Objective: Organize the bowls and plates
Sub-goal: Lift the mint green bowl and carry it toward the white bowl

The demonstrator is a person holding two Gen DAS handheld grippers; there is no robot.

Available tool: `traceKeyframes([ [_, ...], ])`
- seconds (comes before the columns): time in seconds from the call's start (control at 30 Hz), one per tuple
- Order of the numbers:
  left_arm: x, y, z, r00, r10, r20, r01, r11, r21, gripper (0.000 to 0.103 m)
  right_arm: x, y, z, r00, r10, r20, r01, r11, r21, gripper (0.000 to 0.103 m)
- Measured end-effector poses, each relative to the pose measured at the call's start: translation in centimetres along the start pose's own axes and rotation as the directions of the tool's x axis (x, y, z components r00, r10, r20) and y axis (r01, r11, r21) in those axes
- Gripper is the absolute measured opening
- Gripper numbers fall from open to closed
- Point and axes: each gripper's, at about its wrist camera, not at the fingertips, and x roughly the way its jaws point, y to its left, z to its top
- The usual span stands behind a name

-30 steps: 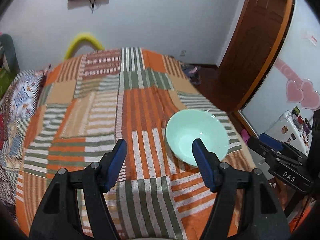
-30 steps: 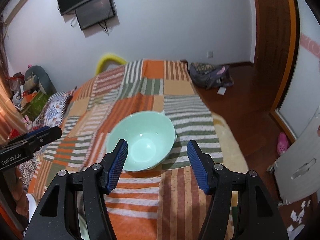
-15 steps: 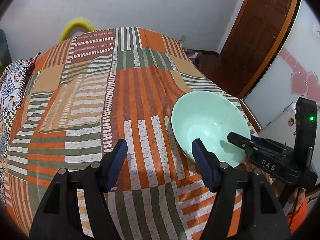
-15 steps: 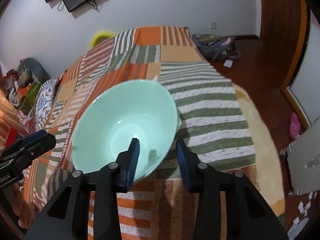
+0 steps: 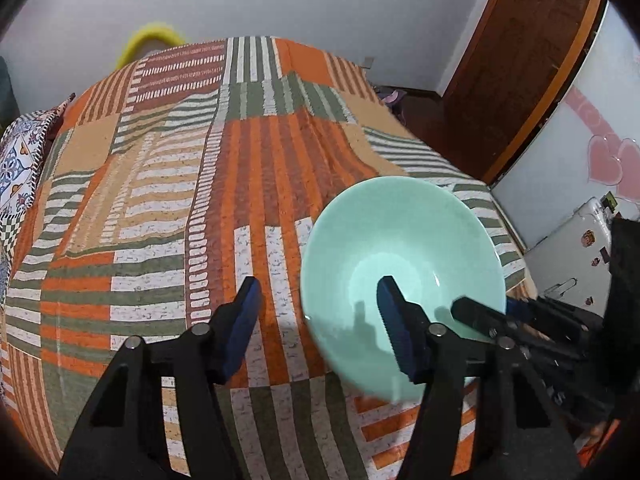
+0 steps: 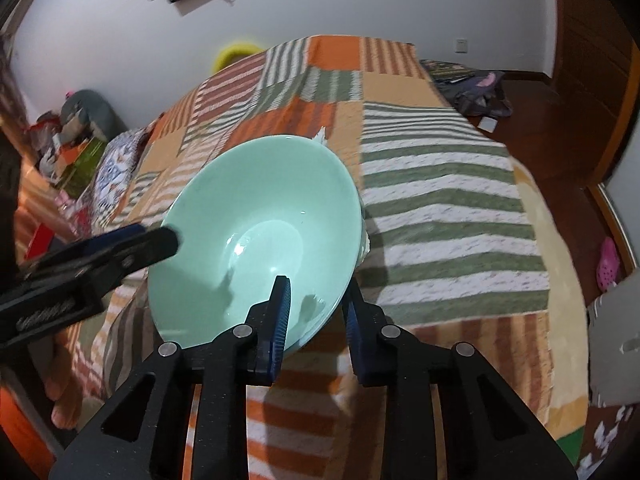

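Gripping the tilted mint bowl (image 6: 264, 216) rim, right gripper (image 6: 316, 312) jaws closed.

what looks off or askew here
The bowl is tilted steeply, its near rim pinched by the right gripper and its opening tipped toward the left. It looks empty, nothing spilled. The left gripper is open beside it, on nothing.

One mint-green bowl (image 6: 260, 236), two hand-held grippers, one striped bedspread (image 5: 240, 168), and one yellow ring (image 5: 150, 38).
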Motion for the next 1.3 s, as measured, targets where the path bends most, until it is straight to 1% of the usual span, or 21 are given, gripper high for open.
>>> traceKeyframes([
  [0.03, 0.3, 0.1, 0.0, 1.000, 0.004, -0.010, -0.004, 1.000, -0.001, 0.053, 0.1, 0.2, -0.2, 1.000, 0.009, -0.004, -0.009, 1.000, -0.005, 0.024],
  [0.13, 1.5, 0.6, -0.2, 0.998, -0.001, -0.056, 0.000, 1.000, -0.010, 0.035, 0.4, 0.5, -0.4, 1.000, 0.019, -0.008, -0.019, 1.000, -0.010, 0.023],
  [0.2, 2.4, 0.9, -0.4, 0.995, -0.015, -0.095, 0.015, 1.000, -0.010, 0.016, 0.5, 0.4, -0.4, 1.000, 0.022, -0.006, -0.022, 1.000, -0.001, 0.023],
  [0.27, 2.7, 0.9, -0.6, 0.994, -0.027, -0.107, 0.026, 1.000, -0.007, 0.011, 0.6, 0.3, -0.3, 1.000, 0.028, -0.006, -0.028, 1.000, 0.012, 0.023],
  [0.4, 2.4, 0.5, -0.8, 0.995, -0.015, -0.095, 0.016, 1.000, 0.010, 0.011, 0.5, 0.6, -0.4, 1.000, 0.020, -0.008, -0.020, 1.000, 0.021, 0.022],
  [0.5, 1.9, 0.5, -1.0, 0.994, -0.027, -0.106, 0.028, 1.000, 0.002, 0.010, 0.2, 0.6, -0.4, 1.000, 0.021, -0.014, -0.021, 0.999, 0.031, 0.022],
  [0.57, 1.3, 0.4, -1.2, 0.994, -0.032, -0.107, 0.032, 0.999, 0.000, 0.010, -0.2, 0.8, -0.5, 1.000, 0.022, -0.015, -0.022, 0.999, 0.038, 0.021],
  [0.67, 0.0, 0.1, -1.4, 0.996, -0.025, -0.088, 0.026, 1.000, 0.010, 0.010, -0.9, 1.1, -0.6, 1.000, 0.023, -0.007, -0.023, 0.999, 0.040, 0.021],
  [0.83, -3.7, -0.5, -1.9, 0.999, -0.018, -0.030, 0.019, 1.000, 0.025, 0.011, -3.3, 2.5, -0.7, 0.999, 0.015, 0.035, -0.016, 1.000, 0.021, 0.021],
  [0.97, -6.8, -0.6, -2.5, 0.999, -0.030, 0.013, 0.030, 0.999, 0.011, 0.011, -5.4, 3.7, -0.8, 0.997, 0.019, 0.075, -0.019, 1.000, 0.007, 0.021],
  [1.3, -15.1, 0.2, -5.2, 0.993, -0.014, 0.119, 0.014, 1.000, -0.001, 0.012, -10.3, 7.8, -1.9, 0.987, 0.059, 0.150, -0.052, 0.997, -0.050, 0.021],
])
